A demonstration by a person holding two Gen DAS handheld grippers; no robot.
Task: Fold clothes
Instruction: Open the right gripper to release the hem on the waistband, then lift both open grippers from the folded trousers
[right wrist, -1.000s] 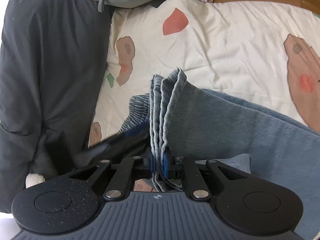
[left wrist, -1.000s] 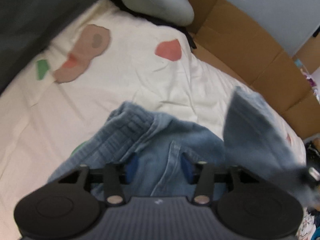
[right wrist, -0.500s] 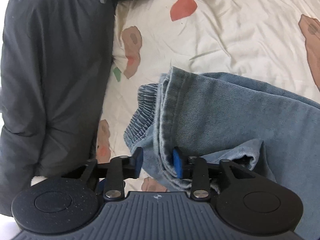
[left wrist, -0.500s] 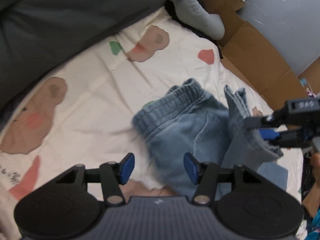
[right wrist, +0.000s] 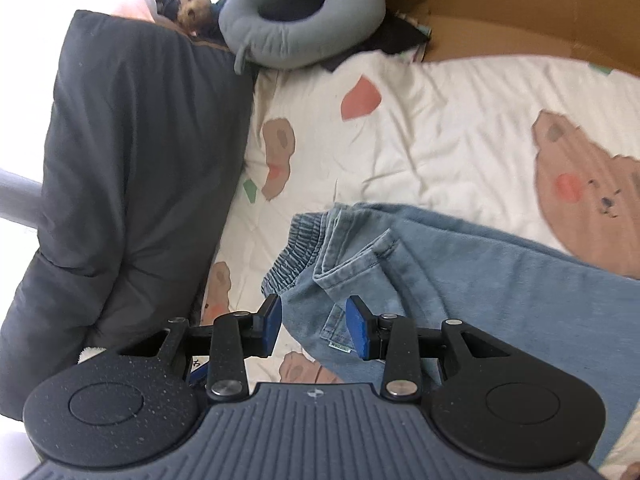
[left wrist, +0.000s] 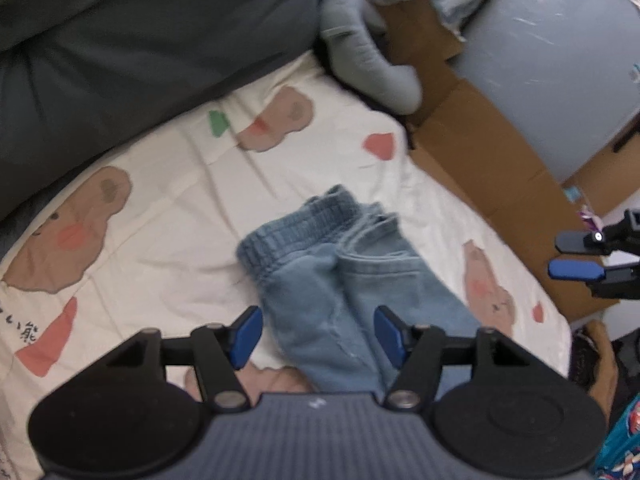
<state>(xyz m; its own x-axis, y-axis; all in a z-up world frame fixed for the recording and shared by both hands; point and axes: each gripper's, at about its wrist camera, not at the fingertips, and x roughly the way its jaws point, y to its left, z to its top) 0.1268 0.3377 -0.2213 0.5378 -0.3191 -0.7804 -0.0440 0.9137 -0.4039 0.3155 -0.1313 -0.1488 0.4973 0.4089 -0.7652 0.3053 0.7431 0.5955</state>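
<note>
Jeans doubled over on the bed, both tongs hanging free above them

The jeans (left wrist: pixel 344 280) lie on the bedsheet (left wrist: pixel 168 184), hems seemingly atop the waistband; left tongs (left wrist: pixel 316 332) and right tongs (right wrist: pixel 312 326) gape wide, gripping nothing; if another fold is wanted, pinch all layers squarely at the edge; blur hides the alignment.

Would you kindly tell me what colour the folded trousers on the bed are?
The trousers are light blue denim with an elasticated waistband, seen best in the right wrist view.

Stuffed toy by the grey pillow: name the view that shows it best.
Right wrist view: the brown stuffed toy shows at the top, left of the grey pillow. The left wrist view shows the pillow, but no toy.
</note>
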